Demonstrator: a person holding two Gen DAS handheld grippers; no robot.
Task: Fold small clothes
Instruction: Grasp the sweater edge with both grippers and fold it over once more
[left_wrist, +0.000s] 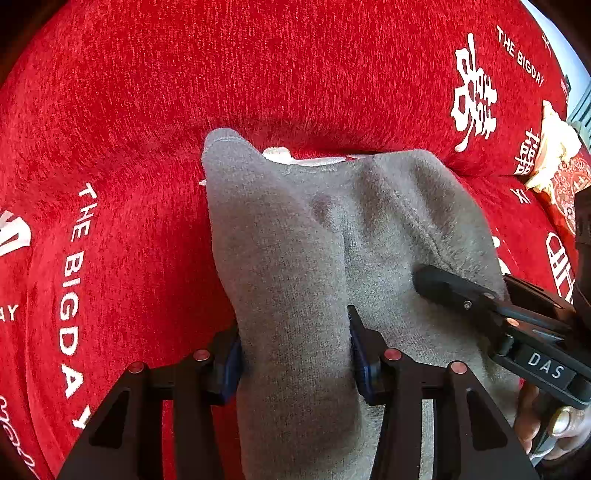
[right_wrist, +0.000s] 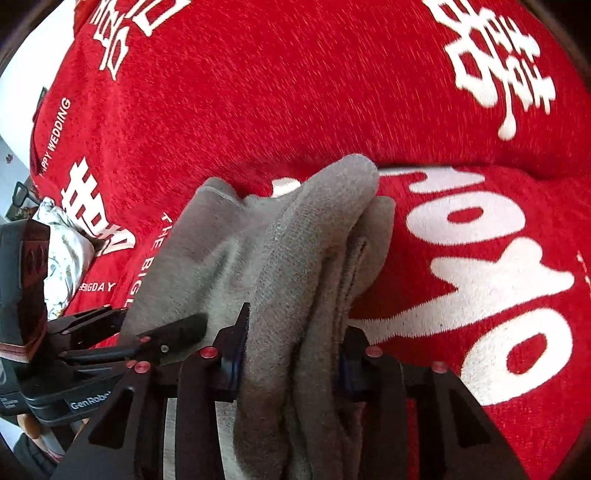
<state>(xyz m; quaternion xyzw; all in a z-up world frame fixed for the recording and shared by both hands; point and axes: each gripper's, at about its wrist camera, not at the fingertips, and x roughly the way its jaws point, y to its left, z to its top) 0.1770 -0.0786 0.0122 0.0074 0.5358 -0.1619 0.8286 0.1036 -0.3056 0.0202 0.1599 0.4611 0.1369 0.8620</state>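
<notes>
A small grey knit garment (left_wrist: 317, 236) is held up over a red sofa cover (left_wrist: 147, 110). My left gripper (left_wrist: 295, 350) is shut on a bunched fold of the garment that runs between its jaws. My right gripper (right_wrist: 291, 362) is shut on a thicker, doubled fold of the same garment (right_wrist: 306, 240). In the left wrist view the right gripper (left_wrist: 480, 299) comes in from the right, its fingers on the garment's right edge. In the right wrist view the left gripper (right_wrist: 155, 336) shows at the left, close by.
The red cover (right_wrist: 295, 92) carries white lettering and large white characters. A patterned cushion (left_wrist: 554, 166) lies at the right in the left view; a pale printed cloth (right_wrist: 62, 251) lies at the left in the right view. The sofa back rises just behind the garment.
</notes>
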